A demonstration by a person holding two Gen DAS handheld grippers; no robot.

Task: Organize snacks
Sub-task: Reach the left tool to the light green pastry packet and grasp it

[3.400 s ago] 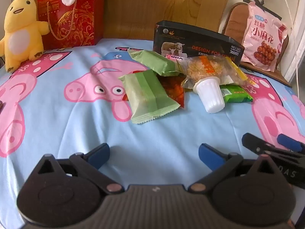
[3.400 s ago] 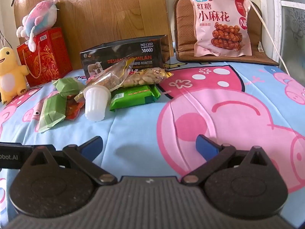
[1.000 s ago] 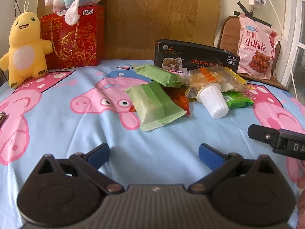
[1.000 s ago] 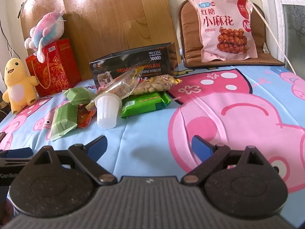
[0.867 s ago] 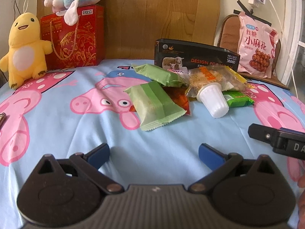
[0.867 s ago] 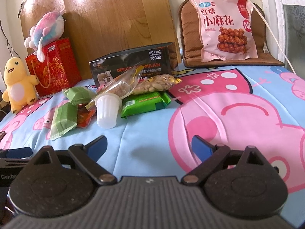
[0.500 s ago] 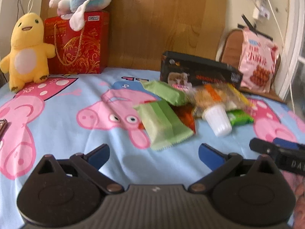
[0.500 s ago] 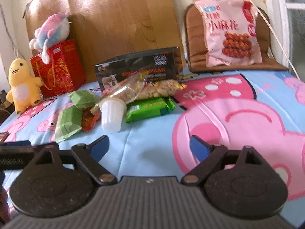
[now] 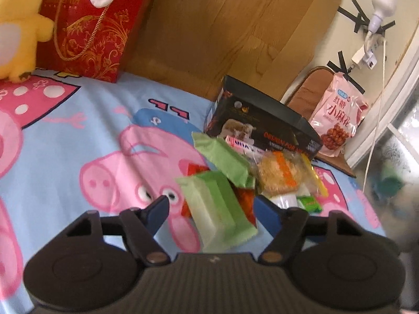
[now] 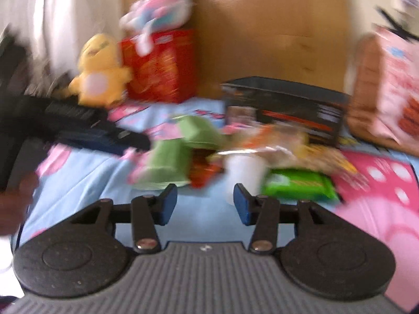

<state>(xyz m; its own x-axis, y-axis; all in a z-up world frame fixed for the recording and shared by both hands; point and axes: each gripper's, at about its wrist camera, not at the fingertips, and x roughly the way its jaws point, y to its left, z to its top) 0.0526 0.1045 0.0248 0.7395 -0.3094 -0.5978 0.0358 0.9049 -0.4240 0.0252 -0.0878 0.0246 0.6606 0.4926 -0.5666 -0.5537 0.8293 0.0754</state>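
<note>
The snacks lie heaped on a blue pig-print sheet (image 9: 78, 136), in front of a black box (image 9: 262, 130). Among them are two pale green packets (image 9: 217, 209) (image 9: 222, 157), a red-orange packet (image 9: 244, 198), a clear bag of crisps (image 9: 280, 172), a white jelly cup (image 9: 282, 200) and a bright green packet (image 9: 310, 204). My left gripper (image 9: 212, 209) hovers just short of the nearer green packet, jaws closing, pads off it. In the blurred right wrist view my right gripper (image 10: 204, 201) is closing on nothing, with the white cup (image 10: 244, 172) just beyond its right finger.
A yellow plush (image 9: 15, 26) and a red gift bag (image 9: 91, 28) stand at the back left against a wooden board (image 9: 222, 26). A pink snack bag (image 9: 337, 120) leans on a brown cushion at the back right. A cable hangs down the right wall.
Both pairs of jaws have narrowed. The left gripper has moved in towards the green packet and rolled. The right gripper has swung and rolled, blurring its view.
</note>
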